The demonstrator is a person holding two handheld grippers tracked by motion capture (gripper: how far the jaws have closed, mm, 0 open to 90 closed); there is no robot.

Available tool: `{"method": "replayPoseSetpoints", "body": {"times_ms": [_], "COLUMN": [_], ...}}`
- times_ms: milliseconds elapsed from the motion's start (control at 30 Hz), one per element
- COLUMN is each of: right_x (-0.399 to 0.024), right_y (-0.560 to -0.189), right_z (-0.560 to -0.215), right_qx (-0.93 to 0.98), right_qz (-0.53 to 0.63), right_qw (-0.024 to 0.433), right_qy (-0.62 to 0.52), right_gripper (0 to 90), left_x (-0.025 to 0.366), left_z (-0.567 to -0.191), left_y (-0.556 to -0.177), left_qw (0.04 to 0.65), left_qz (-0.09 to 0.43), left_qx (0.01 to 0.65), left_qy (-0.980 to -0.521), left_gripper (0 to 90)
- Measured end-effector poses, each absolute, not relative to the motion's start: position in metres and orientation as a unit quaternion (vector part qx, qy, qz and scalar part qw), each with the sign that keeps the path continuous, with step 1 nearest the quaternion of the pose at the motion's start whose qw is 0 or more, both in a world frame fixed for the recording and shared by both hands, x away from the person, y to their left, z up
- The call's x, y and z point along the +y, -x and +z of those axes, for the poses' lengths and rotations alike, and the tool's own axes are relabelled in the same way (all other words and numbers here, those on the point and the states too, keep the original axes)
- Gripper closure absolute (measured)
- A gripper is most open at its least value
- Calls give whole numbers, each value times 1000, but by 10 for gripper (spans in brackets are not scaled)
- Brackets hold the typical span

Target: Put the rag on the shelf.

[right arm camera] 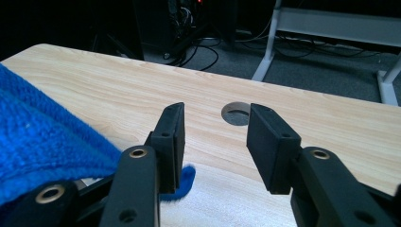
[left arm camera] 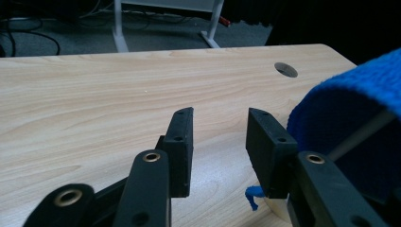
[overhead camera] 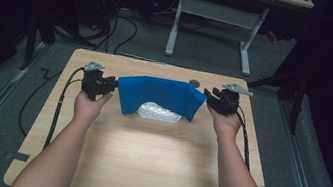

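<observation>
the left gripper (overhead camera: 111, 86) stands at the left end of a blue cloth (overhead camera: 161, 96), held in the person's left hand (overhead camera: 90, 107). in the left gripper view its jaws stand apart with bare table (left arm camera: 94, 94) between them; nothing is gripped. the cloth (left arm camera: 350, 127) bulges just outside the right-hand jaw, and a small blue tip hangs below that jaw. whether the cloth touches the jaw's outer face cannot be told.

the right gripper (overhead camera: 209, 99) stands at the opposite end of the cloth, held in the right hand (overhead camera: 224, 123). in the right gripper view its jaws are likewise apart and empty, with table wood between them. the cloth (right arm camera: 42, 137) lies just outside the left-hand jaw, and a blue corner pokes out from behind that jaw's lower edge. ahead of this gripper, beyond the jaws, a round hole (right arm camera: 236, 113) is cut in the tabletop.

in the high view the cloth spans the gap between the two grippers, draped as an arch with both ends drooping. under its middle, on the side nearer the person, a white object (overhead camera: 159, 112) shows on the table; what it is cannot be told. a cable (overhead camera: 58, 107) trails from the left gripper back along the forearm.
</observation>
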State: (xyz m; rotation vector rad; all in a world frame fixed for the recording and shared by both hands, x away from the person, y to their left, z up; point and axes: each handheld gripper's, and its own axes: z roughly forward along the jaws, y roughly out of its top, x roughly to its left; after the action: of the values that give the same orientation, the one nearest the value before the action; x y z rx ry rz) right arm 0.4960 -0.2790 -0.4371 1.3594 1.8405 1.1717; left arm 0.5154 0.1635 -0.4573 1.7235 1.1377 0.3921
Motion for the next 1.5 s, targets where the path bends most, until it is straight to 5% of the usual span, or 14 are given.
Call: {"method": "replayPoseSetpoints", "body": {"times_ms": [833,1500], "right_x": [-287,-274], "right_y": [-467,-370], "right_z": [-419,-438], "right_qx": [696,722], "right_qz": [427,420], "right_qw": [317,337], "right_qy": [-483,-436], "right_gripper": [541,507], "left_x": [189,189], "left_z": [-441,-482], "left_y": [-481,-363], "left_qw": [490,473], "left_qz": [209,201], "left_qx": [453,418], "left_qy": [-715,-749], "left_gripper": [583,493]}}
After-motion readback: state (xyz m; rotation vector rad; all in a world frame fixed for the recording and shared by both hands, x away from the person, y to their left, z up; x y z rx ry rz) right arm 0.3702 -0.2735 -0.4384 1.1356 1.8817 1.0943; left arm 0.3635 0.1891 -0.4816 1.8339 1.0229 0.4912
